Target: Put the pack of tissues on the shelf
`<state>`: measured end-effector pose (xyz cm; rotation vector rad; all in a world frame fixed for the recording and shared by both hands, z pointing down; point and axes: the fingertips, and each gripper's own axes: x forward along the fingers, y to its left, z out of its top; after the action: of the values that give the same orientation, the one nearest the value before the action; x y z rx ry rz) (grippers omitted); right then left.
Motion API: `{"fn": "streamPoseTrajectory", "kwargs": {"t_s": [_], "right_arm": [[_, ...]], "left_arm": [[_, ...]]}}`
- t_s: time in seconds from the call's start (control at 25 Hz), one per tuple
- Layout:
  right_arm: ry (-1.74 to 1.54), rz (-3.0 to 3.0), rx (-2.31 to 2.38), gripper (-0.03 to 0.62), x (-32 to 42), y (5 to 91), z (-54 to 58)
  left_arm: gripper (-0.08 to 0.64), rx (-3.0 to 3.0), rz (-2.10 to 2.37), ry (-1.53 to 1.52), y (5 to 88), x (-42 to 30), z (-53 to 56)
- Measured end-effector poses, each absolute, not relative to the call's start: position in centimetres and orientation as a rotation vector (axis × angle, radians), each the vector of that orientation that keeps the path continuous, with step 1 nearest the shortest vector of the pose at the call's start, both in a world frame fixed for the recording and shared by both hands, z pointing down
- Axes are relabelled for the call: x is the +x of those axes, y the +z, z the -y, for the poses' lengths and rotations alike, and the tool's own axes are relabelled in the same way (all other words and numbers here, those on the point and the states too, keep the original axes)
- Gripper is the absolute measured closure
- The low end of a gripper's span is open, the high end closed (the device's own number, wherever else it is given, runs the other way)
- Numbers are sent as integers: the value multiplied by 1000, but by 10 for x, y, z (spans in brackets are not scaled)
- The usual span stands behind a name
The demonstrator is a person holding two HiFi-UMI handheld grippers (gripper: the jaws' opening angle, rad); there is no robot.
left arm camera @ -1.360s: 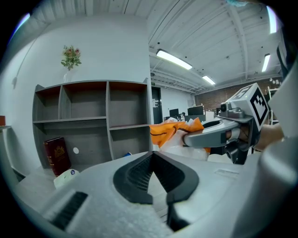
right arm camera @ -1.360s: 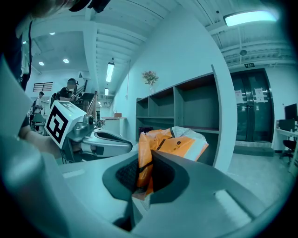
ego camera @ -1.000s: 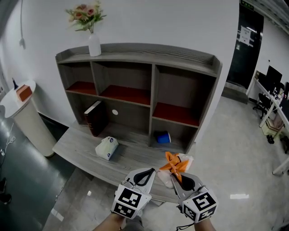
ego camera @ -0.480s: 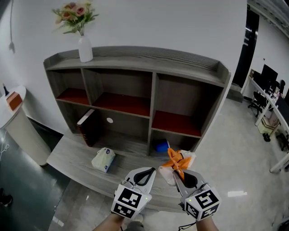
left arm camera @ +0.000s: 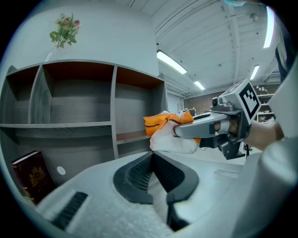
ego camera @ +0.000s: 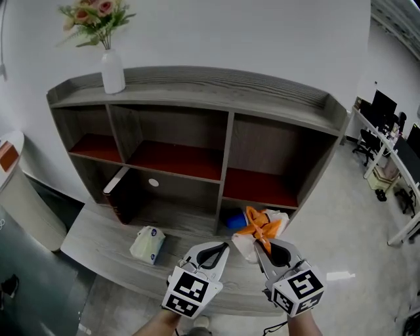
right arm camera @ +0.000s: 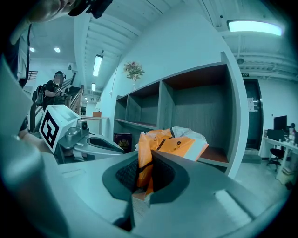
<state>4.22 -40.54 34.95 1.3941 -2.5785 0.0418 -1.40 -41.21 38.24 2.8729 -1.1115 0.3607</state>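
1. At the far left edge of the head view, a white round stand (ego camera: 12, 147) has a small orange-brown block (ego camera: 5, 155) on top.
2. At the upper left, a white vase (ego camera: 113, 71) with flowers (ego camera: 92, 16) in it stands on the top board of the grey shelf (ego camera: 197, 85).
3. The top row of the shelf has three boxes with red floors.
4. In the lower left box, a dark red book (ego camera: 118, 197) leans over to the left.
5. Lower left of the middle, a small white pack (ego camera: 147, 244) lies on the grey board (ego camera: 92, 239) in front of the shelf. It is well apart from both of your grippers.
6. At the bottom middle, your left gripper (ego camera: 220, 248) has its jaws pressed together with nothing between them. The left gripper view shows this too (left arm camera: 152, 155).
7. In the lower right box sits a blue cup (ego camera: 235, 219).
8. Just right of the cup in the picture is the orange and white pack of tissues (ego camera: 264, 226). It hangs in front of the lower right box and is not on the shelf yet.
9. Your right gripper (ego camera: 262, 244) is clamped on the near end of that pack. The right gripper view shows the orange wrap pinched between the jaws (right arm camera: 144, 160).
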Motion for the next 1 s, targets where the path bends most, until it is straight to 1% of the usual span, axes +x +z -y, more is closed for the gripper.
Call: {"fn": "streamPoseTrajectory", "kwargs": {"t_s": [0.24, 0.44, 1.0], "right_arm": [[22, 2538, 1452, 578, 36, 342, 434], [-17, 2527, 1459, 578, 37, 330, 451], [-63, 2546, 1445, 577, 75, 317, 503]], "left_arm": [[565, 2909, 1055, 339, 378, -23, 436], [565, 2921, 1026, 313, 376, -15, 451], [565, 2888, 1124, 283, 369, 15, 483]]}}
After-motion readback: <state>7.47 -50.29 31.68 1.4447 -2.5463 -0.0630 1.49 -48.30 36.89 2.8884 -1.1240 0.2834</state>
